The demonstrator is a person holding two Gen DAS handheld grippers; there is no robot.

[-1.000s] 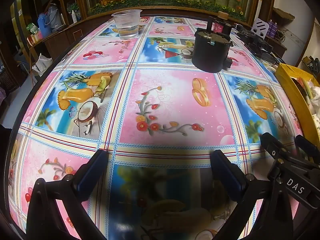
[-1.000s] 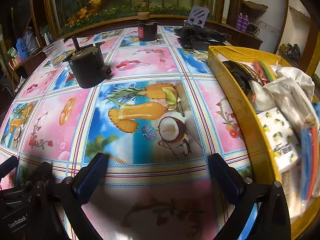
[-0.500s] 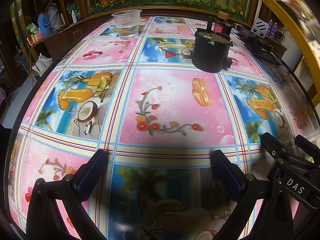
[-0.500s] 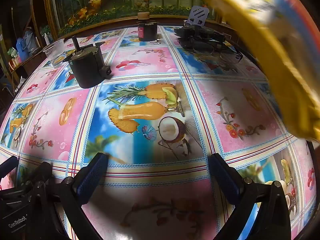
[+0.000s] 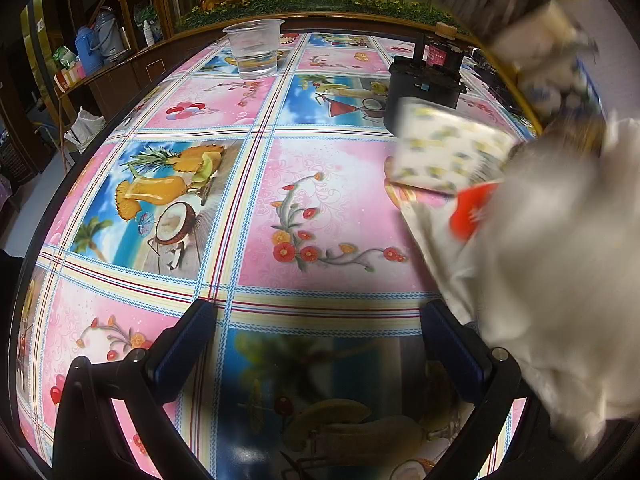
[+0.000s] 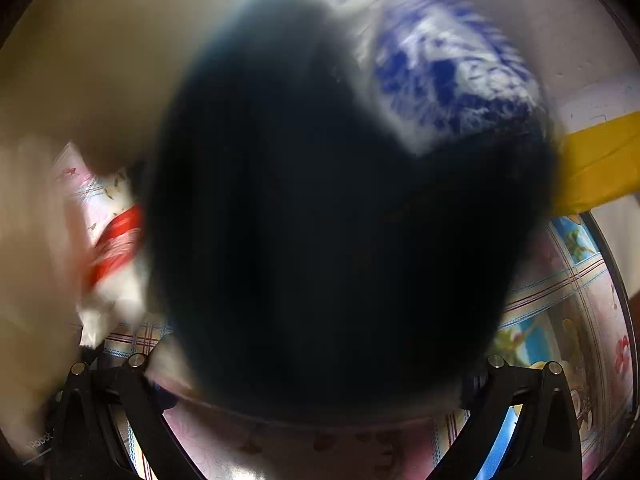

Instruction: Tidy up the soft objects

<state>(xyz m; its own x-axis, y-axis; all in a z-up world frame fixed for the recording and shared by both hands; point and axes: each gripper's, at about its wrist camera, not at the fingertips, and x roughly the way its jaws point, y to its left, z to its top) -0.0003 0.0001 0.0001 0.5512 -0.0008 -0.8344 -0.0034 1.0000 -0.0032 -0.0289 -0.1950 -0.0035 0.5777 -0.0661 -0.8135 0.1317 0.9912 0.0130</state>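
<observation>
Blurred white cloth with a red patch (image 5: 552,264) and a lemon-print white packet (image 5: 444,152) crowd the tablecloth's right side beside the left gripper (image 5: 316,344), whose jaws gape empty. A dark soft mass (image 6: 332,220) hides the right gripper (image 6: 316,384); its grip is unclear.

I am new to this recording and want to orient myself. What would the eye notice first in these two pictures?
In the left wrist view, blurred soft things tumble in at the right: a pale cloth and a white packet with yellow print, over the bright fruit-patterned tablecloth. In the right wrist view, a big dark blurred mass fills the middle, a blue-and-white bundle beside it.
</observation>
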